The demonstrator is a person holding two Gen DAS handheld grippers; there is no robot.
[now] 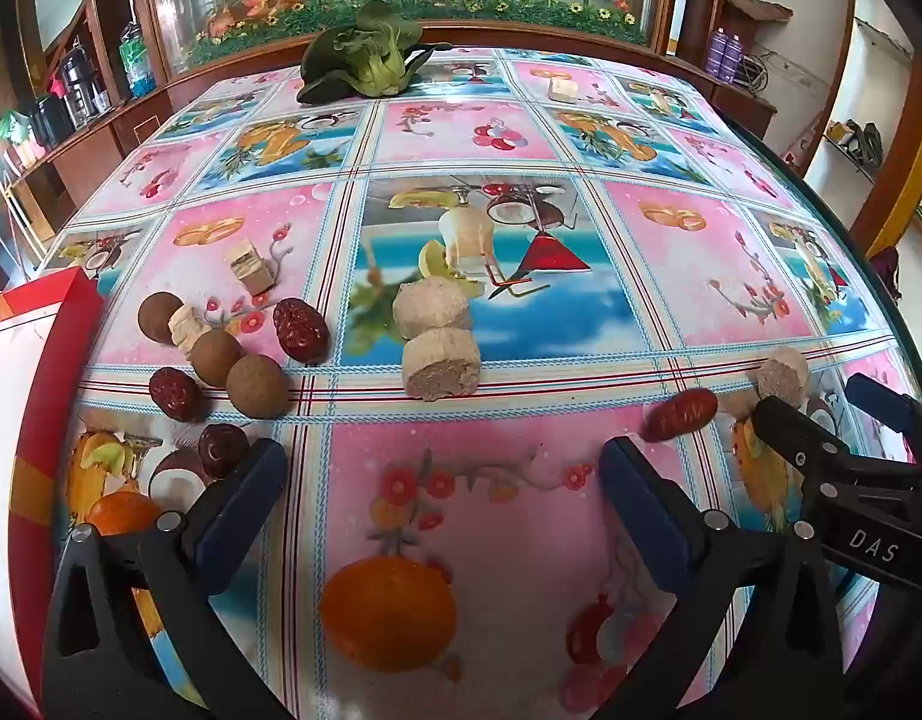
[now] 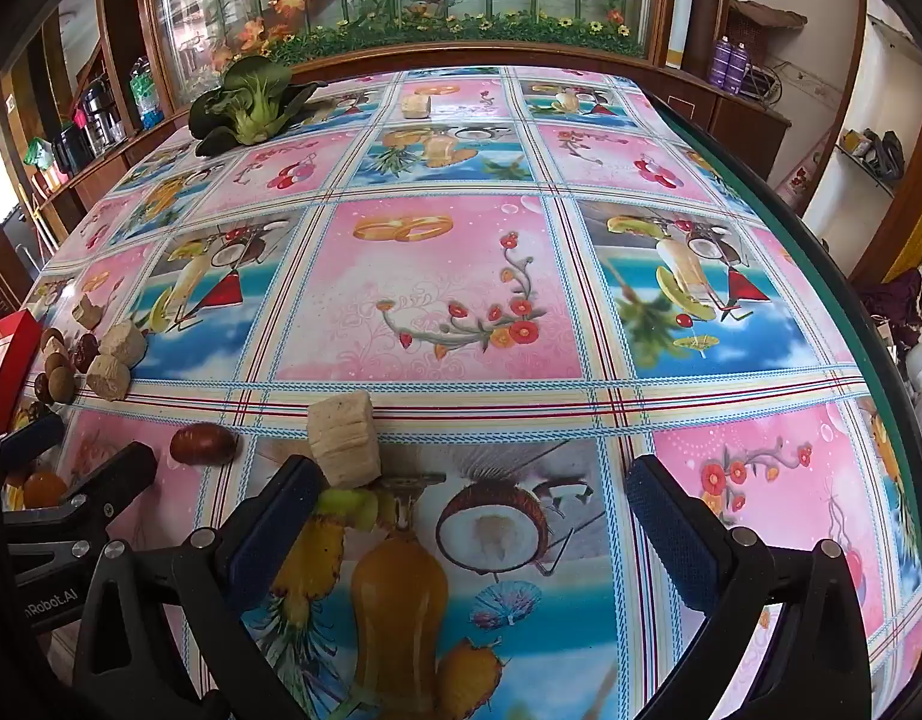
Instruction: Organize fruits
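Orange and round, a tangerine [image 1: 387, 612] is sitting nearest in the left wrist view, on the glossy printed surface [image 1: 520, 360] between the widely spread jaws of the left gripper [image 1: 443, 516], touching neither. A second tangerine [image 1: 123, 513] is peeking out behind that gripper's left finger, with a dark red date [image 1: 222, 450] just beyond it. Further left and back, more dates [image 1: 300, 330] and brown round fruits [image 1: 258, 387] are lying clustered beside a red and white box [image 1: 35, 372]. Two beige cut rolls [image 1: 441, 363] are resting together near the middle. To the right, the right gripper [image 2: 469, 516] is hovering with jaws spread wide and nothing between them; a beige layered block [image 2: 344, 447] is standing just beside its left finger, and a lone date [image 2: 203, 444] is lying to the left of that. At the far edge a leafy green vegetable [image 1: 365, 63] is lying near a pale block [image 1: 562, 89]
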